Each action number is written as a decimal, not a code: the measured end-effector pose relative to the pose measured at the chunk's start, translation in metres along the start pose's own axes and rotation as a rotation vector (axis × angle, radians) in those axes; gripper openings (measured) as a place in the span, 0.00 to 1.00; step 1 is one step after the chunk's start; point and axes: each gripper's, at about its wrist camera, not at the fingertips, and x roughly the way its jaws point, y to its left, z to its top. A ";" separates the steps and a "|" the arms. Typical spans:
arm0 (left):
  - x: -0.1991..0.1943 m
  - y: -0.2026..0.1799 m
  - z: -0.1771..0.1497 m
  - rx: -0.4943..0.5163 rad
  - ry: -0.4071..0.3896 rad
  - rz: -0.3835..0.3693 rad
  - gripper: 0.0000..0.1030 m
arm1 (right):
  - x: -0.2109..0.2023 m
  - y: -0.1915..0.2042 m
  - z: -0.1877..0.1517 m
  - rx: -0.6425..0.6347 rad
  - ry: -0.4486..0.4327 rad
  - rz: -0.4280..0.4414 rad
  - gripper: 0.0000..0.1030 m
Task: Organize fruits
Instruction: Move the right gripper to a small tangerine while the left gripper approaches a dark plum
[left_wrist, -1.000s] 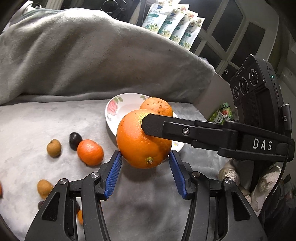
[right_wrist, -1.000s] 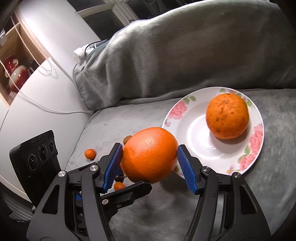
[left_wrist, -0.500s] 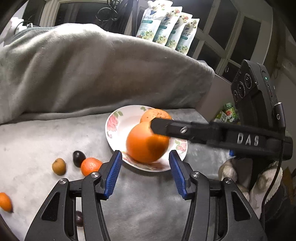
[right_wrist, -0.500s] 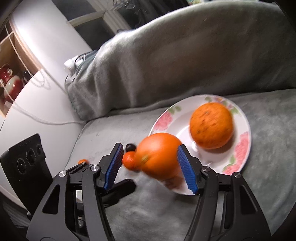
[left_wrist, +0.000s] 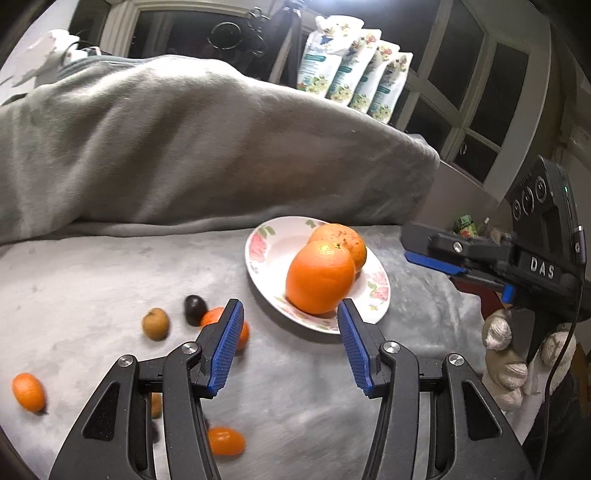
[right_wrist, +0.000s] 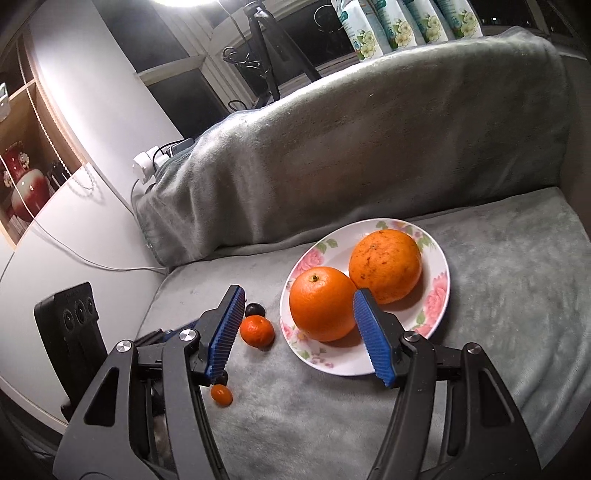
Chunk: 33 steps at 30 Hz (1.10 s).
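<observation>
Right wrist view: floral plate (right_wrist: 439, 273) sits on the grey blanket-covered seat (right_wrist: 498, 332), carrying a smooth orange (right_wrist: 320, 308) and a speckled orange (right_wrist: 386, 269) touching each other. Right gripper (right_wrist: 295, 332) stands part open and holds nothing; the smooth orange lies beyond its blue pads (right_wrist: 373, 341), apart from them. Just left of the plate lie a mandarin (right_wrist: 257, 331), a dark plum (right_wrist: 255, 309) and a small kumquat (right_wrist: 221, 395). Left wrist view: left gripper (left_wrist: 288, 347) is part open and empty, short of the plate's near rim. A brown fruit (left_wrist: 155, 324) and further kumquats (left_wrist: 28, 392) are scattered on the seat to its left. Blanket-draped backrest (left_wrist: 184, 147) rises behind.
</observation>
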 end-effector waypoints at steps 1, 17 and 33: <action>-0.004 0.003 0.000 -0.005 -0.007 0.004 0.50 | 0.000 0.000 -0.001 -0.002 0.000 -0.001 0.63; -0.069 0.061 -0.017 -0.048 -0.092 0.135 0.50 | 0.005 0.050 -0.039 -0.230 0.029 -0.024 0.63; -0.051 0.090 -0.055 -0.152 0.032 0.094 0.47 | 0.046 0.095 -0.087 -0.422 0.172 -0.006 0.63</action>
